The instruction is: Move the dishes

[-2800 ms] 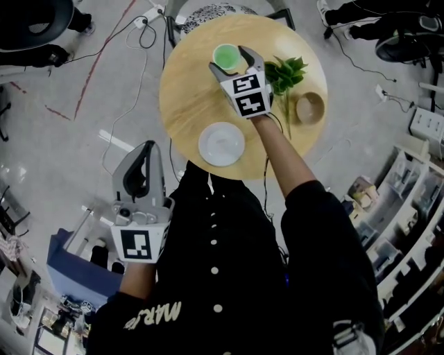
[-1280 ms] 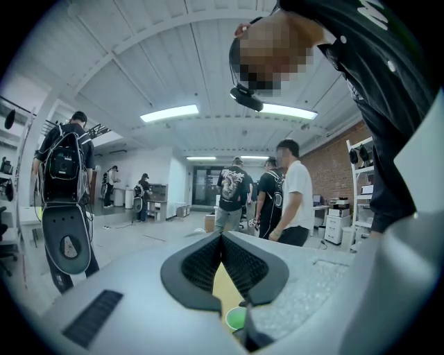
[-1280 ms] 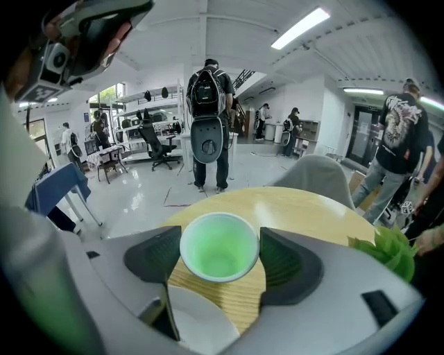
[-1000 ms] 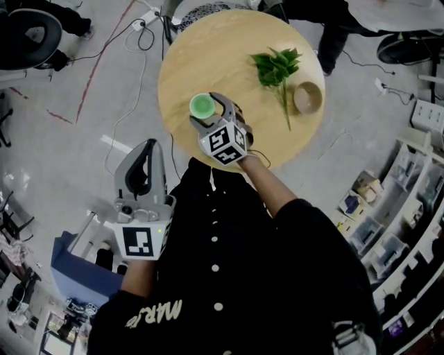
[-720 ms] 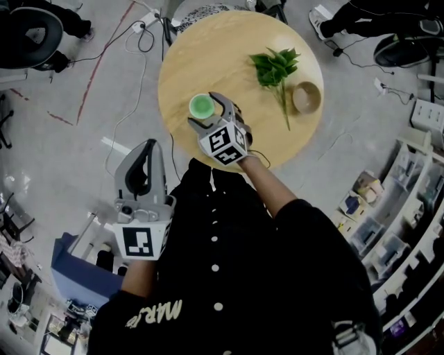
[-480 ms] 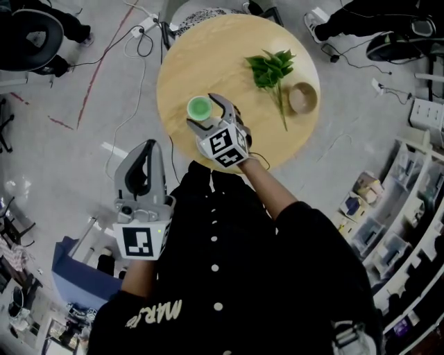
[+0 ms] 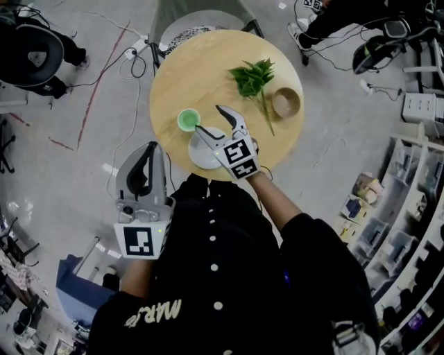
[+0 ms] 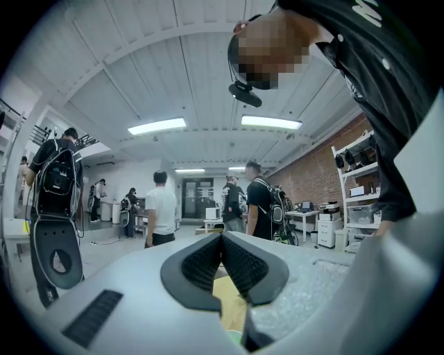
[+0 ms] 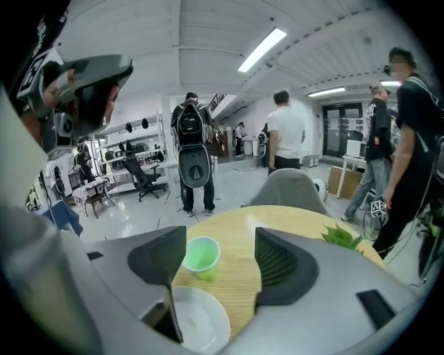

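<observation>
A green cup stands upright on the round wooden table, just left of a white plate. My right gripper hovers above the plate's far edge, open. Its jaws have just been closing a little, with nothing between them. In the right gripper view the cup sits on the table beyond the open jaws and the plate lies below them. A sprig of green leaves and a wooden bowl lie on the table's right half. My left gripper is off the table at the near left, shut and empty, its pads touching.
A grey chair stands at the table's far side. Cables trail over the floor at the left, near an office chair. Shelves line the right side. Several people stand across the room.
My right gripper has let go of the green cup, risen and drawn back toward me. The cup stands alone and the white plate under the gripper has come into view.
</observation>
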Action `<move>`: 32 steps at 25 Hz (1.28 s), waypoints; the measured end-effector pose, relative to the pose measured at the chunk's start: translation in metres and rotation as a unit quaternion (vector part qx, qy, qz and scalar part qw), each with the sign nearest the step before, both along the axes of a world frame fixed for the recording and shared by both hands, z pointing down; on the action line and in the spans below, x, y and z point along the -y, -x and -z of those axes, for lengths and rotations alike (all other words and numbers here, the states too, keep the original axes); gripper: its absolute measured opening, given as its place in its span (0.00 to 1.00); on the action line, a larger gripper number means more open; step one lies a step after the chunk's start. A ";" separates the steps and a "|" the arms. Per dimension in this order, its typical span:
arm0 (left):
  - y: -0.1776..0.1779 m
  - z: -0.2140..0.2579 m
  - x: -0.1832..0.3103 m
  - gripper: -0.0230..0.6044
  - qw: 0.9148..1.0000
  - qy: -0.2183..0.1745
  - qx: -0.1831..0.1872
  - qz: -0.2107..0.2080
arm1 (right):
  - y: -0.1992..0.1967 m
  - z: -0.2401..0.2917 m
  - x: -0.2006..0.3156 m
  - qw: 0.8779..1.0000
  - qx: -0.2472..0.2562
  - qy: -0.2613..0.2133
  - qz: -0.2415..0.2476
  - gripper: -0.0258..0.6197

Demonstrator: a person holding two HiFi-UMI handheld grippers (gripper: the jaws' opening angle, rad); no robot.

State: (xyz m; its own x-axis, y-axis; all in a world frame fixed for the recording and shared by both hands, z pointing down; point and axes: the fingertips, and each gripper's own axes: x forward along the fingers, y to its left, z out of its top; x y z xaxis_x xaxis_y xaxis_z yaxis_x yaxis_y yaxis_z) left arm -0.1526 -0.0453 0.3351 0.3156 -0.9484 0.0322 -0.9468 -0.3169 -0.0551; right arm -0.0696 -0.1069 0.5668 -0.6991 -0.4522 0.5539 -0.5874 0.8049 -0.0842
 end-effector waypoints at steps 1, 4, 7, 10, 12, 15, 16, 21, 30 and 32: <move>-0.003 0.003 0.001 0.04 1.000 -0.004 0.001 -0.004 | -0.011 0.002 0.002 1.000 0.000 0.002 -0.012 0.52; -0.017 0.014 0.002 0.04 1.000 -0.015 0.002 -0.017 | -0.050 0.003 0.007 0.999 -0.002 0.015 -0.050 0.49; -0.033 0.021 0.003 0.04 0.999 -0.025 0.003 -0.032 | -0.086 -0.001 0.009 0.997 -0.006 0.028 -0.076 0.44; -0.043 0.024 0.005 0.04 0.998 -0.032 0.003 -0.049 | -0.120 -0.006 0.014 0.994 -0.019 0.030 -0.104 0.42; -0.050 0.027 0.009 0.04 0.998 -0.035 0.002 -0.058 | -0.145 -0.009 0.022 0.990 -0.025 0.034 -0.132 0.42; -0.065 0.031 0.010 0.04 0.997 -0.040 0.002 -0.069 | -0.193 -0.013 0.035 0.982 -0.030 0.036 -0.181 0.40; -0.069 0.032 0.009 0.04 0.997 -0.041 0.003 -0.072 | -0.209 -0.015 0.040 0.979 -0.030 0.035 -0.200 0.39; -0.085 0.035 0.007 0.04 0.995 -0.041 0.009 -0.085 | -0.286 -0.046 0.054 0.958 -0.045 0.073 -0.274 0.36; -0.092 0.032 0.013 0.04 0.995 -0.032 0.015 -0.092 | -0.353 -0.089 0.079 0.905 -0.022 0.160 -0.395 0.30; -0.091 0.030 0.013 0.04 0.995 -0.029 0.018 -0.090 | -0.361 -0.100 0.080 0.890 -0.016 0.182 -0.417 0.29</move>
